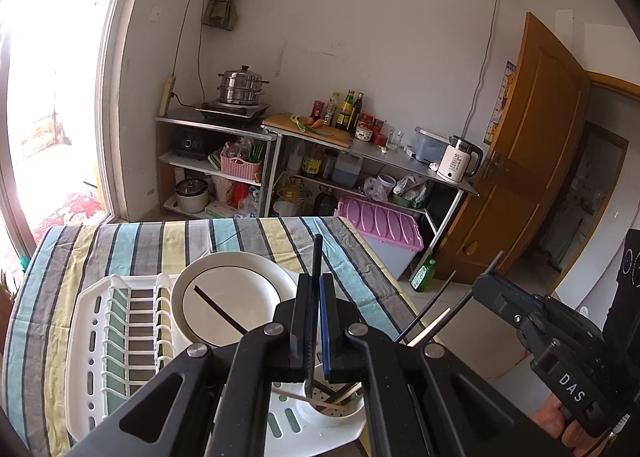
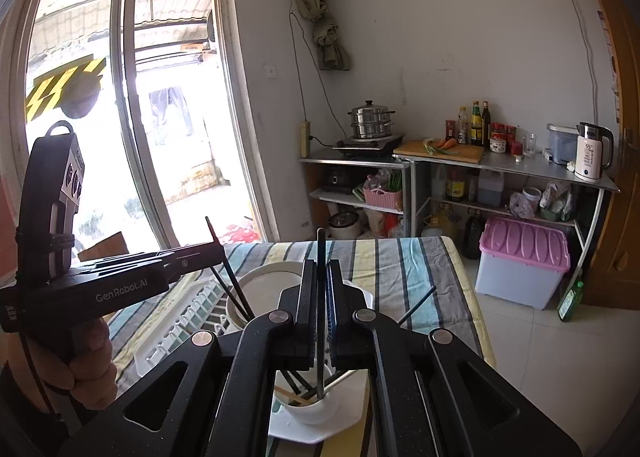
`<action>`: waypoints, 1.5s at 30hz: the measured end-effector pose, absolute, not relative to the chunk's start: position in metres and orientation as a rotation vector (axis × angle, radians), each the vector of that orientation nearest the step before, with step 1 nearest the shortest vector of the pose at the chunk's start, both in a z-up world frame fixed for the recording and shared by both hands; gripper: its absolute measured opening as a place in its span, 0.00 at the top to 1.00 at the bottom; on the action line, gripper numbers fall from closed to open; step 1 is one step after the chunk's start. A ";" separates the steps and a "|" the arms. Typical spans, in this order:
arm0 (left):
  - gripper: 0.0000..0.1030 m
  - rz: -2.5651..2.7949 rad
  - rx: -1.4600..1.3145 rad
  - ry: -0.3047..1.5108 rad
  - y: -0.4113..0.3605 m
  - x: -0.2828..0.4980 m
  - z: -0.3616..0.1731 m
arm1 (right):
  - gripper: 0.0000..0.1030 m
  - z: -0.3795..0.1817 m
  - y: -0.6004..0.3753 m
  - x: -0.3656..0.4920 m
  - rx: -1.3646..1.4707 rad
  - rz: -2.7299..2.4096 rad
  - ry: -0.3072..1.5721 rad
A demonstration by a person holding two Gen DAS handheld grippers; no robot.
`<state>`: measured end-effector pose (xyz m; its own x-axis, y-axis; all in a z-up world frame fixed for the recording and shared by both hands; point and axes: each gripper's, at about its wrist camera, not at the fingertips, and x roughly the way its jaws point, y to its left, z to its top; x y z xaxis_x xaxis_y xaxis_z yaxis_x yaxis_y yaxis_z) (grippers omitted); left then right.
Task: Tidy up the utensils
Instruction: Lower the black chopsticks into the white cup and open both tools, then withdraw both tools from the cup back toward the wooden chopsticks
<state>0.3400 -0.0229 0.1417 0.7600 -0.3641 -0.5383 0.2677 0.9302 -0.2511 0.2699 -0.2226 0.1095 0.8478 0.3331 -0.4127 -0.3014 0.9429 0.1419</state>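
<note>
My left gripper (image 1: 316, 289) is shut on a black chopstick (image 1: 317, 257), held upright with its lower end in the white utensil cup (image 1: 340, 413) of the white dish rack (image 1: 92, 345). My right gripper (image 2: 320, 277) is shut on another black chopstick (image 2: 320, 249), upright, its lower end in the same cup (image 2: 312, 409). Several chopsticks, black and wooden, stand in the cup. A white plate (image 1: 228, 297) holds one black chopstick (image 1: 220, 311). The right gripper also shows in the left wrist view (image 1: 492, 277), the left gripper in the right wrist view (image 2: 208, 253).
The rack sits on a striped tablecloth (image 1: 152, 241). Behind it are steel shelves with a steamer pot (image 1: 242, 87), bottles, a cutting board and a kettle (image 1: 458, 159). A pink-lidded bin (image 1: 384, 229) and a green bottle stand on the floor. A wooden door is at right.
</note>
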 end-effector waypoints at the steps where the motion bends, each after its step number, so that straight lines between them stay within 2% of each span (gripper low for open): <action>1: 0.97 -0.341 -0.163 0.624 -0.021 0.341 0.139 | 0.96 0.107 -0.223 0.271 0.071 0.330 0.453; 19: 1.00 -0.246 -0.154 0.711 -0.002 0.353 0.100 | 0.95 0.090 -0.241 0.275 0.073 0.275 0.492; 33: 1.00 -0.227 -0.141 0.677 0.000 0.338 0.104 | 0.94 0.084 -0.251 0.273 0.082 0.259 0.517; 37: 1.00 -0.213 -0.116 0.647 -0.001 0.327 0.111 | 0.87 0.085 -0.249 0.266 0.063 0.256 0.508; 45: 0.98 -0.192 -0.067 0.597 -0.005 0.295 0.124 | 0.84 0.090 -0.247 0.245 0.037 0.253 0.486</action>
